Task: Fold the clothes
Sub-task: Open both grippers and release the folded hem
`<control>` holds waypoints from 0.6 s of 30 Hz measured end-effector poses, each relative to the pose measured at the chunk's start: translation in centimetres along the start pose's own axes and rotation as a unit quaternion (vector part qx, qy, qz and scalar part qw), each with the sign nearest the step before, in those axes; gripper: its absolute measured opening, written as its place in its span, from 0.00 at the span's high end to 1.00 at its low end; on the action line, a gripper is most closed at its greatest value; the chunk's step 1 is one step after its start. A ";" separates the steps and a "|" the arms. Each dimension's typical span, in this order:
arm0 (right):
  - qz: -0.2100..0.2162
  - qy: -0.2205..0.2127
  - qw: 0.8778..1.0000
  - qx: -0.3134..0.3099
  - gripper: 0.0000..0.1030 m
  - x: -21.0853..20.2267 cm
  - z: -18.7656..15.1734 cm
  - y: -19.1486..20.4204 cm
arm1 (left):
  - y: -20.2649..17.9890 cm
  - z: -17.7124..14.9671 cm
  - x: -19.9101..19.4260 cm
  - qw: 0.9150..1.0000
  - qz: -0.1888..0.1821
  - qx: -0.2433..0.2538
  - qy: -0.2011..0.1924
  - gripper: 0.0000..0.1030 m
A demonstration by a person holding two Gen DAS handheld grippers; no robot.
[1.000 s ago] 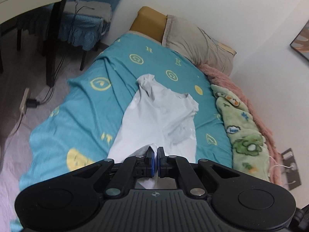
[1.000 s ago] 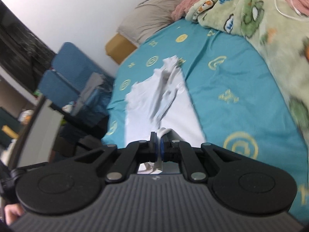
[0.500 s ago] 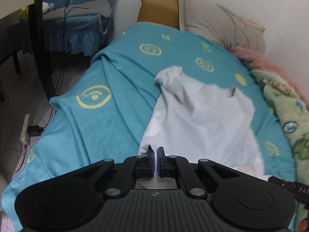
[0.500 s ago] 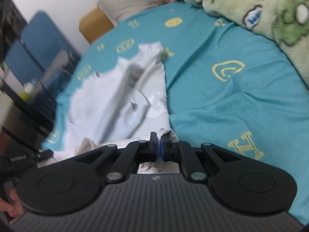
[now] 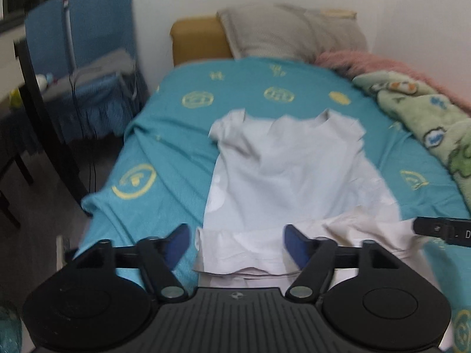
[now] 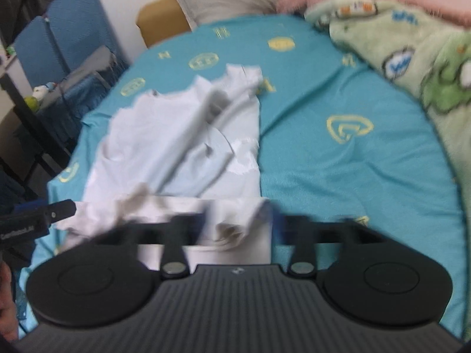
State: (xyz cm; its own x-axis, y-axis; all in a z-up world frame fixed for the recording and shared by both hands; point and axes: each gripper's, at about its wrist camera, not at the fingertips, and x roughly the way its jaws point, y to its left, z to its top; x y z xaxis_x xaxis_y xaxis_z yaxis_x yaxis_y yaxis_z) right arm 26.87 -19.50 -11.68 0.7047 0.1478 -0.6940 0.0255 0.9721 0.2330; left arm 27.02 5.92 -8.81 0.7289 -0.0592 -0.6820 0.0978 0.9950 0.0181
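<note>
Left gripper (image 5: 237, 242): jaws spread wide, gripping nothing, the hem of the white shirt (image 5: 291, 170) lying between them. Right gripper (image 6: 238, 223): jaws likewise parted, blurred, hem bunched between them. Shirt lies spread on the teal bedsheet (image 5: 164, 147), collar away from the grippers. Beyond: green blanket (image 6: 412, 47), grey pillow (image 5: 291, 35), blue chairs (image 5: 88, 29).

A teal bedsheet (image 5: 176, 135) printed with yellow symbols covers the bed. At its head lie a beige pillow (image 5: 291, 33) and a mustard cushion (image 5: 198, 39). A green cartoon-print fleece blanket (image 6: 412, 56) and pink fuzzy blanket (image 5: 368, 61) line the wall side; 2 blue chairs (image 5: 73, 32) stand beside the bed.
</note>
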 end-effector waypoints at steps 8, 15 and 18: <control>0.012 -0.051 0.998 -0.026 0.17 -8.9 -1.0 1.2 | -2.8 -0.5 -11.1 0.997 0.007 0.016 -0.080 0.00; 0.021 -0.093 0.995 -0.031 0.17 -14.9 -3.9 1.5 | -4.9 -3.4 -17.4 0.994 -0.003 0.031 -0.104 0.00; 0.026 -0.102 0.994 -0.032 0.17 -16.2 -5.1 1.3 | -5.2 -4.9 -18.3 0.993 0.001 0.035 -0.117 0.00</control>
State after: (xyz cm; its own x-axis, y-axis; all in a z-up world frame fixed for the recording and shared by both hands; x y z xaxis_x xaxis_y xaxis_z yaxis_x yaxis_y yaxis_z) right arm 11.91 -19.67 -3.63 0.8326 0.1655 -0.5286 -0.0560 0.9746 0.2170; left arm 9.83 2.26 -0.03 0.8653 -0.0827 -0.4943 0.1372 0.9877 0.0749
